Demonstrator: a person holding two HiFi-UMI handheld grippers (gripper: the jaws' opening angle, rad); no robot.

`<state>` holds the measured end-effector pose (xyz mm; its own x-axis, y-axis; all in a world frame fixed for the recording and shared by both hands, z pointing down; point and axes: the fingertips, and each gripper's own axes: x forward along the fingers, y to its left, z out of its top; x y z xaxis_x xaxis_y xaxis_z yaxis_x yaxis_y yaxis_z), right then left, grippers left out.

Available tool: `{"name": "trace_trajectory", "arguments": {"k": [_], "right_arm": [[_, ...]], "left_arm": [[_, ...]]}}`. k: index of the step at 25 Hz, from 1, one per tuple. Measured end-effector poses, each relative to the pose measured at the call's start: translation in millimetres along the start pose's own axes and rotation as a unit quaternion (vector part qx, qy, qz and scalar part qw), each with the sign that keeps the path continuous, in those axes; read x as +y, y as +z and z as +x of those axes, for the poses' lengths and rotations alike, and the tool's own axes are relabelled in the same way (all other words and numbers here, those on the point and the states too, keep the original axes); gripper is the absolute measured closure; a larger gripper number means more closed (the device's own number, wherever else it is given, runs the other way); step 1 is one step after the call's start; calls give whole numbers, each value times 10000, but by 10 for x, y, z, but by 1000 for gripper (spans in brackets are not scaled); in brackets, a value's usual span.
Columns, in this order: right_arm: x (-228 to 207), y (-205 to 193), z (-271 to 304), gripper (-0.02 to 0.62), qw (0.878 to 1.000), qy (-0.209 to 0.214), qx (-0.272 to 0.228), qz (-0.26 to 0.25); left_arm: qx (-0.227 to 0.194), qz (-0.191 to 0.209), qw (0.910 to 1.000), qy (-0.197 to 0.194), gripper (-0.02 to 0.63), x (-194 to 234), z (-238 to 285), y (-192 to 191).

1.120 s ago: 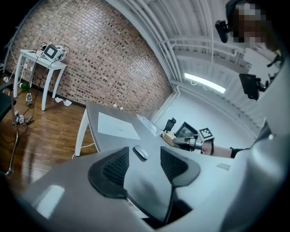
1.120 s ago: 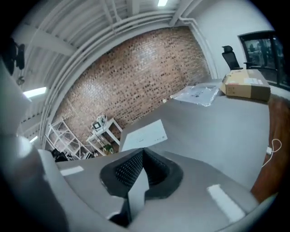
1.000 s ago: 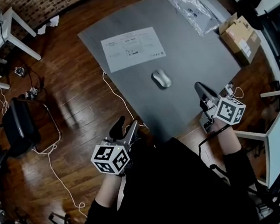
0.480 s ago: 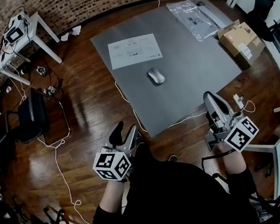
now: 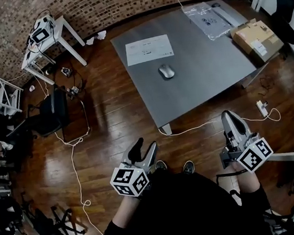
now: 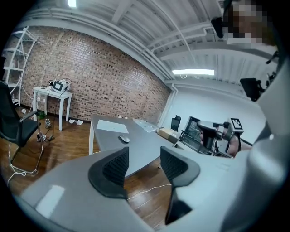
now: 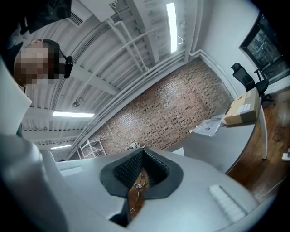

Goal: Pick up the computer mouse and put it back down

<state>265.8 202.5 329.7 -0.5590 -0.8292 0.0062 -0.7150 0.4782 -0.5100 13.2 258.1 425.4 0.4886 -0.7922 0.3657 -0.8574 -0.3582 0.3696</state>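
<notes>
The silver computer mouse (image 5: 166, 71) lies on the grey table (image 5: 204, 65), below a printed sheet; in the left gripper view the mouse (image 6: 124, 139) is small and far ahead. Both grippers hang over the wooden floor, well short of the table. My left gripper (image 5: 143, 150) stands open with nothing between its dark pads (image 6: 115, 168). My right gripper (image 5: 227, 117) is shut and empty, its pads (image 7: 141, 165) pressed together. The right gripper (image 6: 214, 132) also shows at the right of the left gripper view.
On the table lie a paper sheet (image 5: 149, 49), a plastic bag (image 5: 206, 15) and a cardboard box (image 5: 258, 38). A white side table (image 5: 48, 38) and a black chair (image 5: 49, 112) stand at left. Cables and a power strip (image 5: 262, 107) lie on the floor.
Both grippers have drawn back from the table's near edge and now hang over the floor. The table and mouse look farther away. The right jaws stay shut, the left open.
</notes>
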Motion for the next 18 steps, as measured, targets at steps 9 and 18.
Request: {"name": "trace_trajectory", "arguments": {"k": [9,18], "right_arm": [[419,-52,-192,595,9978,-247,-117,-598],[672,-232,-142,595,9973,-128,69,-726]], "left_arm": [[-210,227,9992,-271,403,-73,-238,20],[-29,24,9996,-282,403,24,-419,-189]]}}
